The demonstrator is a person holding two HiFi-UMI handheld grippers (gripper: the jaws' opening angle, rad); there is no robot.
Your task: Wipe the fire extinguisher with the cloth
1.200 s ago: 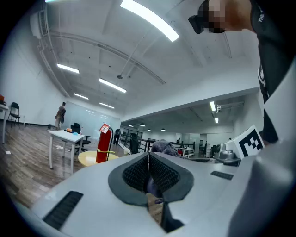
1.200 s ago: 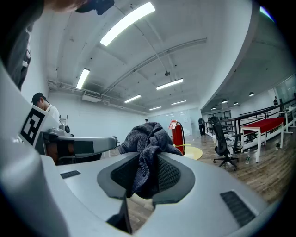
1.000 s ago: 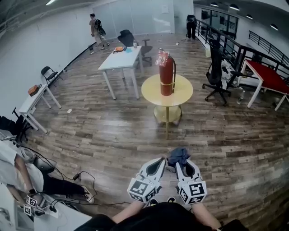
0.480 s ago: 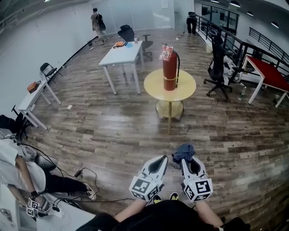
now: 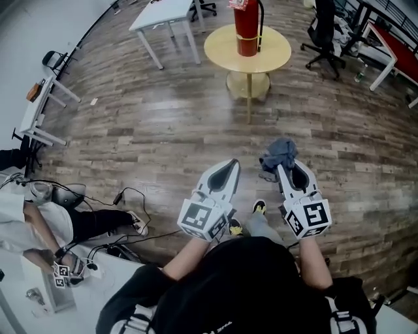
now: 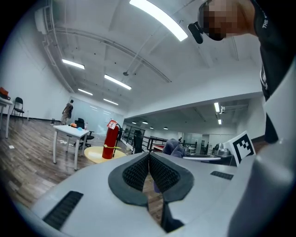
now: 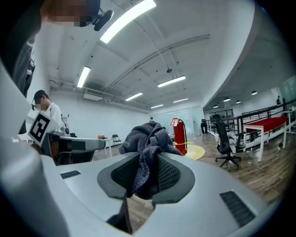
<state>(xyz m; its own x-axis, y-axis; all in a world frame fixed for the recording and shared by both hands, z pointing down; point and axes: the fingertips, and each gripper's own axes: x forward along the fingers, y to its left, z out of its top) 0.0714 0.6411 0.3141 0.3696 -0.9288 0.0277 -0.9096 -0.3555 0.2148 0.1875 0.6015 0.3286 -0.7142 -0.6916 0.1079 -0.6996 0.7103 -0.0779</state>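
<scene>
Wood floor (image 5: 157,124): a wide bare stretch lies between the person and the work.

Round yellow tabletop (image 5: 222,49): stands at the far side on a single post, well apart from both tongs.

Fire extinguisher (image 5: 247,19): red and upright, at about the middle of that tabletop. A black hose runs down its right side. Its top is cut off in the head view.

Left tongs (image 5: 230,164): shut, with the pads meeting and nothing between them.

Right tongs (image 5: 285,167): clamped on the grey-blue cloth (image 5: 278,152), which bunches out beyond the tips in a loose wad.

Both tongs are held low, near the person's body, pointing toward the tabletop.

Step in hand, as I judge it: the approach, with no wiping begun.

To do it well:
- Close the gap squarely, so the cylinder ends up straight ahead of the right tongs.
- Lead with the wad, not the hard tips, against the red body.
- Use the free left tongs to steady the cylinder near its top. A tall extinguisher on a one-post tabletop may rock or tip under a sideways push.
- Stroke downward with light pressure.
- Keep the cloth from snagging on the hose.
</scene>
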